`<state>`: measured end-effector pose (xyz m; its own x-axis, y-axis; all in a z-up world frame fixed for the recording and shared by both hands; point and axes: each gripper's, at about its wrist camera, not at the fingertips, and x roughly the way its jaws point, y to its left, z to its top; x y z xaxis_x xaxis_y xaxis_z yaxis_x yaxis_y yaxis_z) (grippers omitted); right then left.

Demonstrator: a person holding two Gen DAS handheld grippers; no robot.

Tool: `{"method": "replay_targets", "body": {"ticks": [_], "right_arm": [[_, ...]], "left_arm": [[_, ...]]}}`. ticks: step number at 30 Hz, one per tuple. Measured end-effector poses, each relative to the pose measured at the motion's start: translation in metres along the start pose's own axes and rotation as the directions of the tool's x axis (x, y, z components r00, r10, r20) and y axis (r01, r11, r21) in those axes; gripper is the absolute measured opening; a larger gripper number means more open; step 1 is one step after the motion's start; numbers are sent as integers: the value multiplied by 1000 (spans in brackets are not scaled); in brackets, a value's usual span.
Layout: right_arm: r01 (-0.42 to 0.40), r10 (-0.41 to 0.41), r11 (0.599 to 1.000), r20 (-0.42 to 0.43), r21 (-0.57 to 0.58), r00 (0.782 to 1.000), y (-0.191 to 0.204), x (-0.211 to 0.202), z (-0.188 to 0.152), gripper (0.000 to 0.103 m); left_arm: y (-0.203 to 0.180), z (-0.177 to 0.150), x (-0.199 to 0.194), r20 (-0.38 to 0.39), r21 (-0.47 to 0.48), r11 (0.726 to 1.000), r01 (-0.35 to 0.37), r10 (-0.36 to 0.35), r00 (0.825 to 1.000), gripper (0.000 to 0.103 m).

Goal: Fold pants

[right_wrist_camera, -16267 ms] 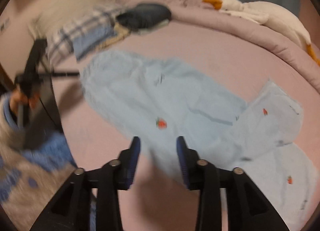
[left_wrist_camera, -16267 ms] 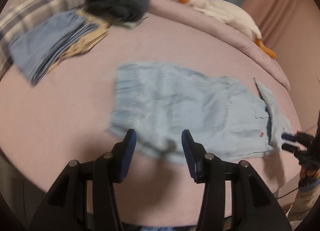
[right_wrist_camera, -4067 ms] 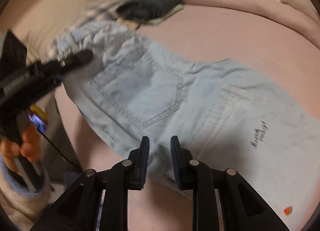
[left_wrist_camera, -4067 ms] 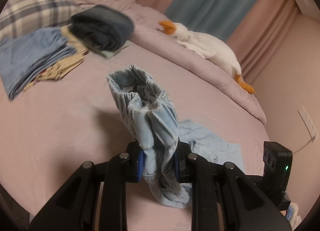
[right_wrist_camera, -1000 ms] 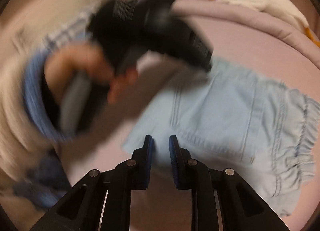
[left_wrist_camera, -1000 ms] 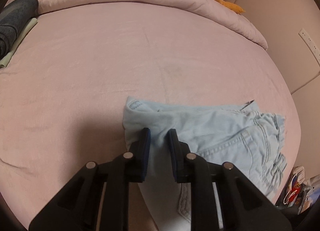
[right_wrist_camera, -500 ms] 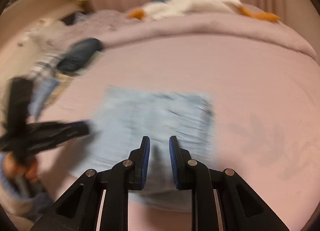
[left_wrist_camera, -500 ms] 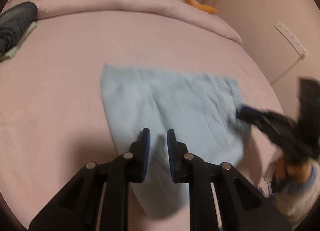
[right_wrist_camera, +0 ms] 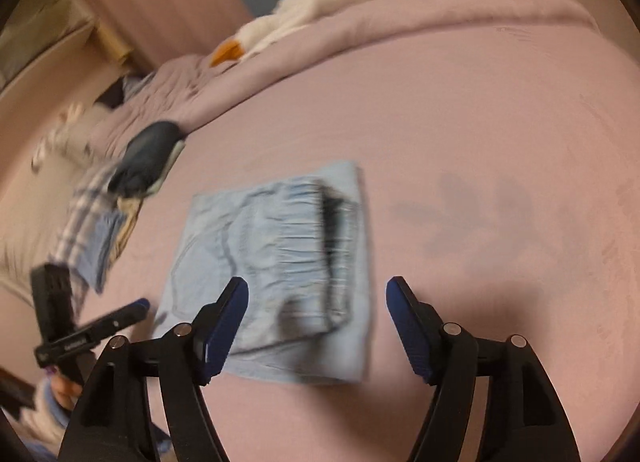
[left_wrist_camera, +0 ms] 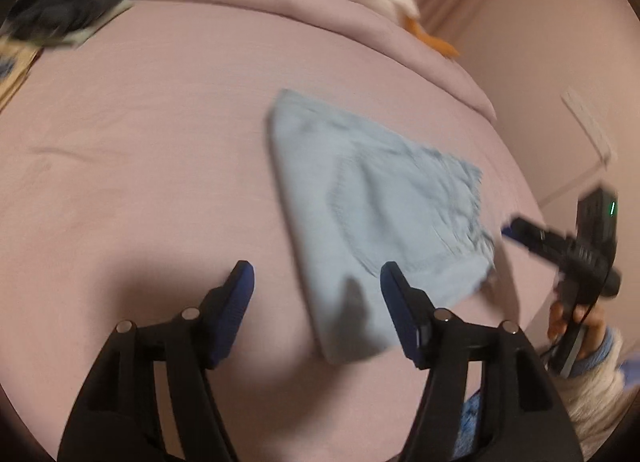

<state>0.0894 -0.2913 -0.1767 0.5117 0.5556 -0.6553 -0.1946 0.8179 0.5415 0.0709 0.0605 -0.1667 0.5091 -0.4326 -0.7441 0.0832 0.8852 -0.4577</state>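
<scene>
Pants (left_wrist_camera: pixel 376 218) of pale blue denim are seen folded into a compact, roughly rectangular packet, laid flat on the pink bed sheet (left_wrist_camera: pixel 140 150) towards the near edge of the bed. In the left wrist view the packet's long axis runs from the far left down to the near right, with a stitched back pocket facing up; the gathered waistband lies along the side turned towards the right gripper (left_wrist_camera: pixel 516 230). In the right wrist view the pants (right_wrist_camera: pixel 280 262) are shown with that elasticated band uppermost on a wider folded layer beneath, the band running away from the camera.

Neither tool is holding anything. The left gripper (left_wrist_camera: pixel 316 286) is spread wide, its blue pads on either side of the packet's near corner and above it — no cloth is gripped. The right gripper (right_wrist_camera: pixel 316 302) is likewise parted wide, held over the near end of the packet.

A white plush goose (right_wrist_camera: pixel 320 10) with an orange beak is laid along the rolled pink duvet (right_wrist_camera: pixel 480 14) at the far side. A dark rolled garment (right_wrist_camera: pixel 148 154) and a stack of folded clothes (right_wrist_camera: pixel 96 238), plaid and blue, are placed to the left, well apart from the pants. A sleeved hand (left_wrist_camera: pixel 576 322) is visible on the right tool's handle. Nothing is lying between the grippers and the packet. Both views are blurred.
</scene>
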Motion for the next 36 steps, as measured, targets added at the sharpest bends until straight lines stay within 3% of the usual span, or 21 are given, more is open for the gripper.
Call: {"method": "replay_targets", "body": {"ticks": [3, 7, 13, 16, 19, 23, 25, 29, 36], "right_arm": [[-90, 101, 983, -61, 163, 993, -31, 13, -3, 72], [-169, 203, 951, -113, 258, 973, -42, 34, -6, 72], [-221, 261, 947, -160, 233, 952, -24, 59, 9, 72], [-217, 252, 955, -175, 200, 952, -15, 66, 16, 72], [-213, 240, 965, -182, 156, 954, -10, 68, 18, 70], [-213, 234, 968, -177, 133, 956, -5, 72, 17, 56], [-203, 222, 972, -168, 118, 960, -3, 70, 15, 52], [-165, 170, 985, -137, 44, 976, 11, 57, 15, 45], [-161, 157, 985, -73, -62, 985, 40, 36, 25, 39]], "left_arm": [[15, 8, 9, -35, -101, 993, 62, -66, 997, 65], [25, 13, 22, -72, -185, 975, 122, -138, 988, 64], [20, 21, 35, -87, -209, 962, 174, -195, 977, 64], [15, 26, 41, -96, -190, 964, 183, -204, 974, 64], [4, 31, 54, -117, -165, 966, 200, -220, 968, 56], [-7, 35, 61, -129, -128, 975, 183, -199, 971, 53], [-11, 37, 62, -132, -115, 979, 167, -182, 974, 46], [-10, 37, 54, -116, -84, 990, 110, -119, 986, 21], [-21, 42, 28, -39, 2, 999, 37, -37, 999, 17]]}}
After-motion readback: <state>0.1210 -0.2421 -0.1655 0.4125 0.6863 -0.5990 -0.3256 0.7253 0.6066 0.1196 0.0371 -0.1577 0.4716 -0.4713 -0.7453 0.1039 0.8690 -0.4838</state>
